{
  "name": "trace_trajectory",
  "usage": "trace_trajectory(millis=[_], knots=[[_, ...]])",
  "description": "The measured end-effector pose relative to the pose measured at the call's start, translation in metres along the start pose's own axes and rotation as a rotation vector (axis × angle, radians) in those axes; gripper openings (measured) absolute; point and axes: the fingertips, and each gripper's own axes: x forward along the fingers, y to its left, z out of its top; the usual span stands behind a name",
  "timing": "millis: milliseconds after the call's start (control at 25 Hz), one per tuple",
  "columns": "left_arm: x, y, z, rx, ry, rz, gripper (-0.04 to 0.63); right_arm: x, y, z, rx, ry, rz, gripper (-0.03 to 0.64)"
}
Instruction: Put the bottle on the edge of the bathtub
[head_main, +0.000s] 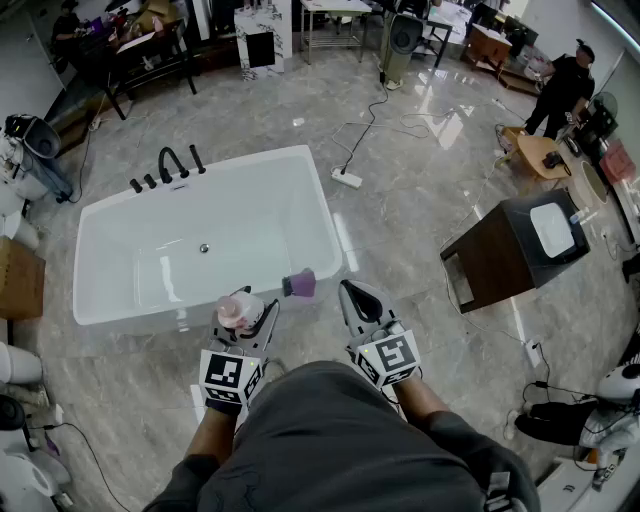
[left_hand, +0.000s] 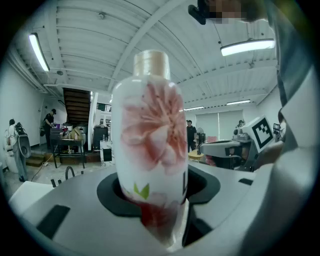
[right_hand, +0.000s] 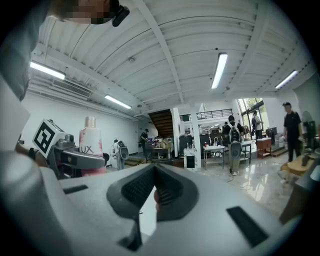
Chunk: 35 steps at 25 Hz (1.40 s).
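**Bottle-to-rim alignment: left side**

The left gripper (head_main: 246, 320) was clamped on the lower body of the bottle (left_hand: 149, 135), its pads pinching the base from both sides. The right gripper (head_main: 356, 298) had its jaws pressed together with nothing gripped between them.

1. Location of the bottle. In the head view the bottle was carried clear of any surface, just short of the near rim of the bathtub (head_main: 326, 215). The rim lay at 12 o'clock from the bottle and close to it.
2. Long axis. In the left gripper view the bottle ran straight out along the jaws, cap at 12 o'clock and base seated between the pads. That view took in the ceiling, so the axis was judged to be tilted well upward, near upright.
3. Neighbouring item. A small purple object (head_main: 300, 284) rested on the near rim at about 2 o'clock from the bottle. The two were near each other, not touching.
4. Nearer arm. The left gripper already held the load. The right gripper sat at 3 o'clock from it, level with the tub's near right corner.

Assessment: the placement called for a short advance toward 12 o'clock, base lowered flat onto the rim, keeping left of the purple object.
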Motion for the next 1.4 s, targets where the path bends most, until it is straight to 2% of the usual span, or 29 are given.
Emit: trace_trajectory(millis=[560,1000,1200,1400], knots=[[0.016,-0.01,-0.004,-0.011,0.024,0.027,0.227,-0.005,-0.025,-0.001,0.011,-0.005,0.029,0.0],[0.033,-0.029,-0.033,-0.077,0.069,0.131,0.225,-0.006,-0.061,-0.052,0.053,0.092,0.123,0.0],[0.045,-0.016,-0.036,-0.082,0.085,0.152,0.227,0.018,-0.063,-0.052,0.053,0.097,0.161,0.001],[0.078,0.01,-0.031,-0.08,0.079,0.128,0.227,0.046,-0.072,-0.045,0.042,0.106,0.149,0.0]])
